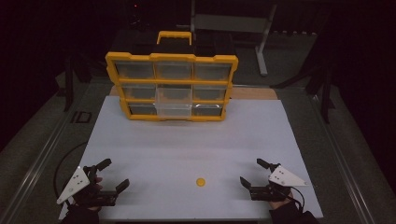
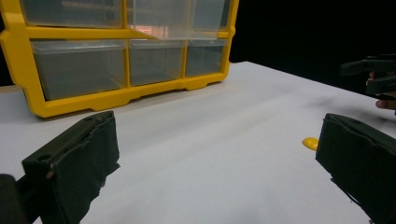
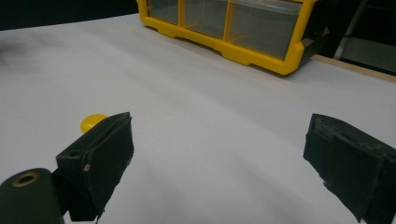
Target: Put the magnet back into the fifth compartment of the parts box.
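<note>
A small yellow disc (image 1: 201, 182) lies on the white table near the front edge, between the two hands. It appears at the right in the left gripper view (image 2: 310, 143) and beside the left jaw in the right gripper view (image 3: 92, 122). My left gripper (image 1: 113, 174) rests at the front left, open and holding nothing. My right gripper (image 1: 253, 172) sits at the front right, also open and holding nothing. A yellow drawer organiser (image 1: 172, 86) with clear drawers stands upright at the back, its middle column drawers pulled slightly forward.
The white tabletop (image 1: 187, 144) stretches between the grippers and the organiser (image 2: 116, 51) (image 3: 243, 28). A metal stand (image 1: 261, 42) and dark surroundings lie behind the table. My right gripper shows far off at the right of the left gripper view (image 2: 373, 74).
</note>
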